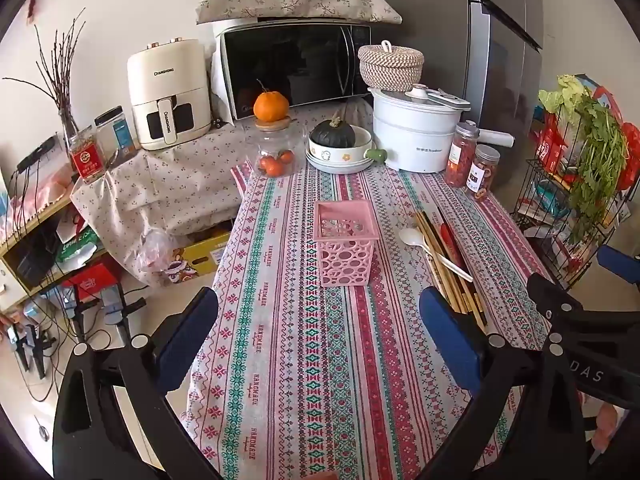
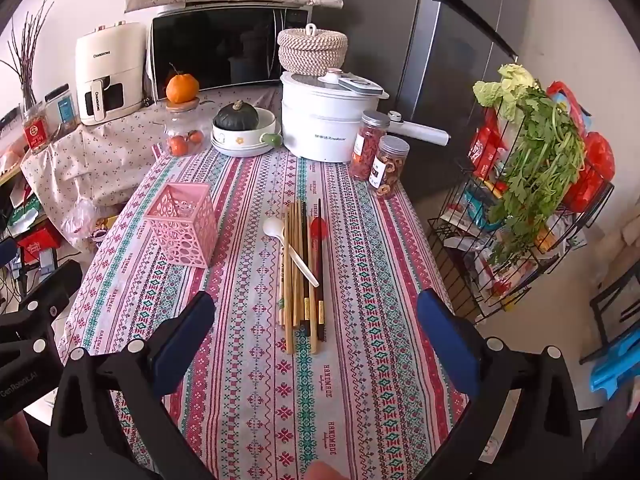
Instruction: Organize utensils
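Pink basket (image 1: 345, 250): stands upright on the patterned surface (image 1: 280, 360), open top, perforated walls; nothing shows inside it.
Utensils: a bundle of chopsticks (image 2: 302, 272) lies flat on the surface to the right of the pink basket, well apart from it; a white spoon (image 2: 290, 248) lies slantwise across the bundle, and a red piece (image 2: 319, 226) sits among the sticks (cannot tell what it is).
Glass jar (image 1: 276, 152): at the far end, small orange fruits inside, one larger orange (image 1: 271, 106) on its wooden lid.
Bowl (image 1: 340, 152): white, on stacked plates, holding a dark green squash (image 1: 333, 132).
White pot (image 1: 416, 132): lidded, a woven lidded basket (image 1: 390, 66) on top.
Two clear jars (image 2: 380, 152): beside the pot, dried reddish contents.
Wire rack (image 2: 520, 220): right of the surface, leafy greens and packets.
Left gripper (image 1: 320, 328): jaws wide apart, holding nothing, above the near surface.
Right gripper (image 2: 316, 328): jaws wide apart, empty, the chopstick ends between them in view.
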